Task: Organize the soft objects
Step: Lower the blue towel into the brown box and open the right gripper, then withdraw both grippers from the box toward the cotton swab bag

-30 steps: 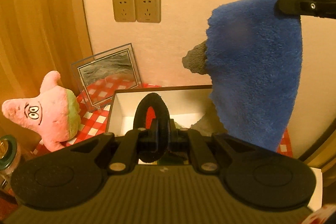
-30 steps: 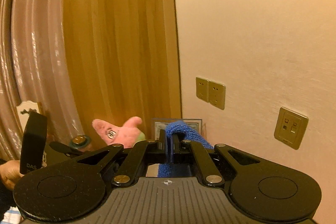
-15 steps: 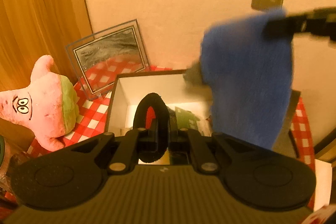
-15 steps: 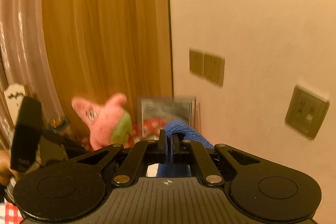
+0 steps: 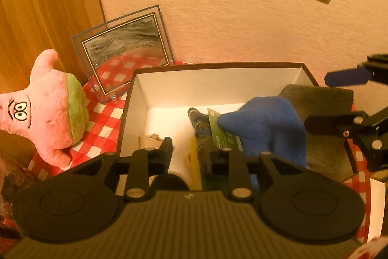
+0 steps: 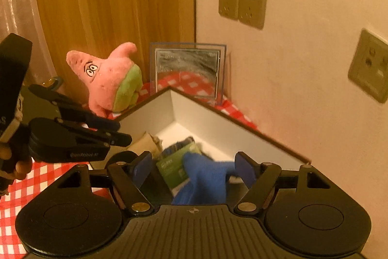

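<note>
Blue towel (image 5: 264,128) now down in white box (image 5: 194,86), off right claw (image 6: 192,168), both claws' jaws opening, left claw (image 5: 190,152) empty.

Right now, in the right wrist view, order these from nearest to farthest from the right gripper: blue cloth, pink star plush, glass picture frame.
1. Blue cloth: between the opening jaws of the right gripper, lying in the box.
2. Pink star plush: beyond the box, on the left.
3. Glass picture frame: farthest back, by the wall, behind the box's far corner.
</note>
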`<state>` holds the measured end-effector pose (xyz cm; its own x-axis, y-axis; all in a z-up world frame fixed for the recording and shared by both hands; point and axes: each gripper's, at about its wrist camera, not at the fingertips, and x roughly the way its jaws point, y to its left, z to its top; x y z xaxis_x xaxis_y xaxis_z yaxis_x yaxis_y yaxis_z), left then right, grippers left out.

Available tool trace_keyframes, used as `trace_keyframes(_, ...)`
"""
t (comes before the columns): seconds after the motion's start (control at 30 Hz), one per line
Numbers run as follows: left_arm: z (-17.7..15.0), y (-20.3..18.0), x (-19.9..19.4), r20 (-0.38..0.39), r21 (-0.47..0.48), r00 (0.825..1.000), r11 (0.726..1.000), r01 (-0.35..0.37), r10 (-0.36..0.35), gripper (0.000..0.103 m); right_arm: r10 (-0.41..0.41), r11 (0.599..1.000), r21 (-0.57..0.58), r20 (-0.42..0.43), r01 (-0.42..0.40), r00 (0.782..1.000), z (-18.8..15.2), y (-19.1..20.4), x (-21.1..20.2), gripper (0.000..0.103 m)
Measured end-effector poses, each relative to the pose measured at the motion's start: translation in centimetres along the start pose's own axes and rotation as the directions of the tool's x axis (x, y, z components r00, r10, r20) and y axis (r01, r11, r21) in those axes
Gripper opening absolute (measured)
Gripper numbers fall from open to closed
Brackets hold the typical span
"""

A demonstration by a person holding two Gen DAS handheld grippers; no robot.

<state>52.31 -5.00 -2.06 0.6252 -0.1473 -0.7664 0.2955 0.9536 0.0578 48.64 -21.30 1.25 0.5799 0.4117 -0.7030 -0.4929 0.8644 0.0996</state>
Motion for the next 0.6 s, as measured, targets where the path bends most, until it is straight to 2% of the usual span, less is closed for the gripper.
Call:
trace_keyframes(0.23, -2.3, 1.2, -2.4, 0.001, -0.045, 1.000, 0.999, 0.017, -0.017, 0.027, 0.006, 0.998, 0.056, 0.006, -0.007, 1.000, -2.7, 0.2, -1.7, 0.075)
trace_keyframes(0.6, -7.3, 3.6, -8.4, 0.016, -0.149, 1.000, 0.989, 0.001, 0.001, 0.027, -0.013, 0.992, 0.129, 0.062, 0.005, 0.998, -6.4, 0.9, -7.0, 0.075)
